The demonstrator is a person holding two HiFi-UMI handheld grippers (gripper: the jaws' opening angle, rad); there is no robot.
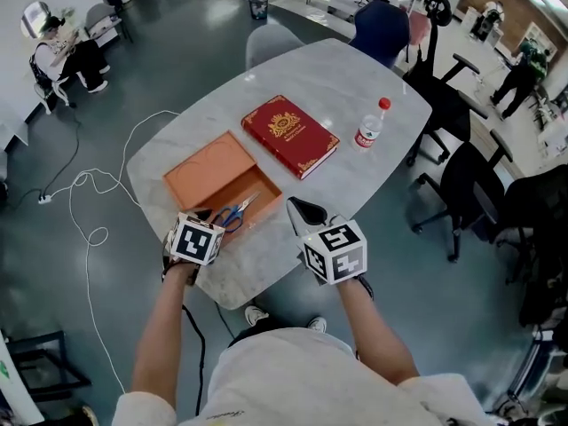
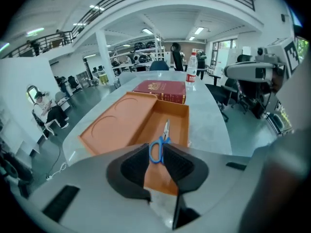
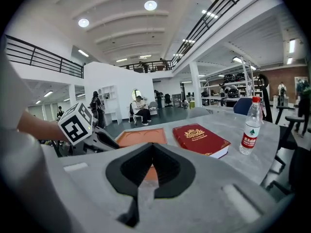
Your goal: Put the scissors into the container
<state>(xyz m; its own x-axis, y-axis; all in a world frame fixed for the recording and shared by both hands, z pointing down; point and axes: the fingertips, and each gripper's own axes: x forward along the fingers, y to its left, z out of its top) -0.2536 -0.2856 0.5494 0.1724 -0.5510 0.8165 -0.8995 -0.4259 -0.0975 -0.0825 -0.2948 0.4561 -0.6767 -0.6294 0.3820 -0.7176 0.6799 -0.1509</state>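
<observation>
Blue-handled scissors (image 1: 234,213) (image 2: 163,139) lie along the open orange container (image 1: 202,169) (image 2: 121,123), blades pointing into its deeper half, handles at the near end. My left gripper (image 1: 213,220) (image 2: 156,152) is at that near end, and its jaws are shut on the blue handle loops. My right gripper (image 1: 297,209) (image 3: 153,152) hovers over the table's front edge, to the right of the container, with its jaws shut and nothing between them. In the right gripper view the container (image 3: 140,137) shows just beyond the jaws.
A red book (image 1: 290,135) (image 3: 200,139) lies behind the container, with a red-capped water bottle (image 1: 370,127) (image 3: 251,125) to its right on the marble table (image 1: 355,74). Office chairs (image 1: 461,185) stand at the right; a white cable (image 1: 89,185) runs over the floor at the left.
</observation>
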